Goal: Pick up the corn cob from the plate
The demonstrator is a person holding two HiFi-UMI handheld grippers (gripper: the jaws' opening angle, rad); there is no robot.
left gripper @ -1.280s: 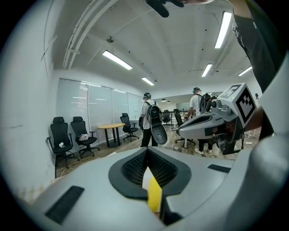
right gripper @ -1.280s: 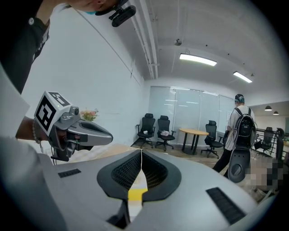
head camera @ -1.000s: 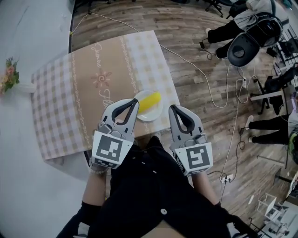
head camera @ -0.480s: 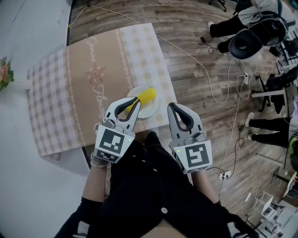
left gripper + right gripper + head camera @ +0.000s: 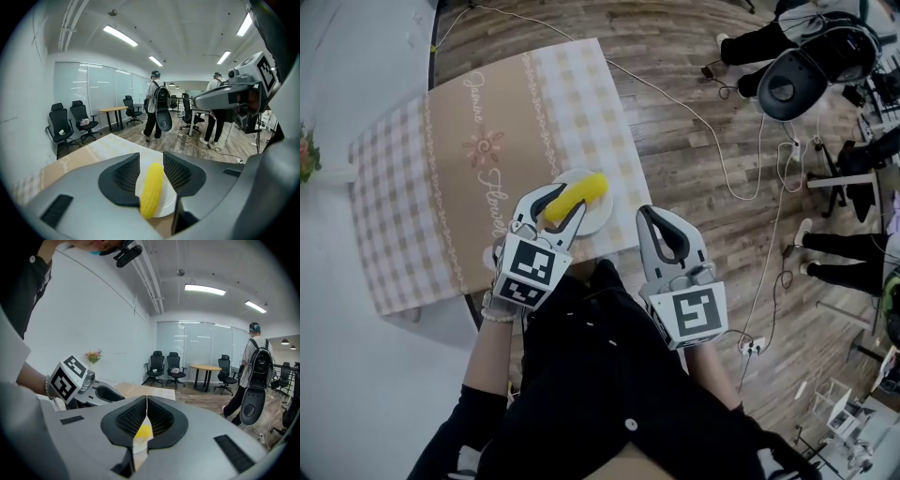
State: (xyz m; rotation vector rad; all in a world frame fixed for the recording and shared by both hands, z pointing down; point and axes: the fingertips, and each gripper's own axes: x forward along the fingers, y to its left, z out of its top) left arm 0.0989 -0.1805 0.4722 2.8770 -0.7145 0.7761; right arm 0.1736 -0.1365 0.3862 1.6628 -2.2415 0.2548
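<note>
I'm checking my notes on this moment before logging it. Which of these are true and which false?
1. The corn cob lies on a white plate. True.
2. The right gripper has its jaws wide apart. False: they are together, with nothing between them.
3. The left gripper is clamped on the cob. False: its jaws are opening. The cob is between them, but the pads do not press on it.
4. The plate stands on the checked part of the tablecloth. True.
5. A second cob lies on the cloth beside the plate. False: only one cob is in view.
</note>
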